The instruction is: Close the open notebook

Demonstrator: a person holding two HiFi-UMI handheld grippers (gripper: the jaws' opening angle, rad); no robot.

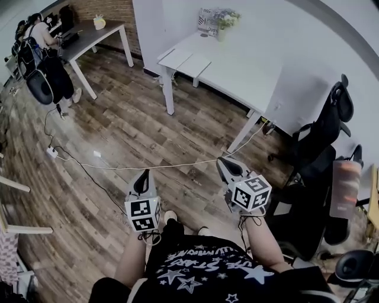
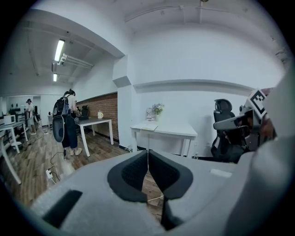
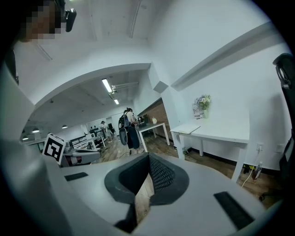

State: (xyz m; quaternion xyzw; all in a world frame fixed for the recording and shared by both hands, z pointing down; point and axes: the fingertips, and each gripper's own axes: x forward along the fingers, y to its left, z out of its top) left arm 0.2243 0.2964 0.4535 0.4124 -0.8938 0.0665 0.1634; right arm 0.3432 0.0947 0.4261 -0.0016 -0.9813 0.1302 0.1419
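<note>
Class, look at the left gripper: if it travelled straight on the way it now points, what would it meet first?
Nothing nearby. The shut left gripper aims at the white table's end where the open notebook lies; tilted slightly down, it might reach the wooden floor first.

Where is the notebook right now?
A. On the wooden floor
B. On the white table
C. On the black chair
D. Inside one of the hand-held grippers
B: the notebook lies open on the white table, at the end where the flowers stand.
</note>
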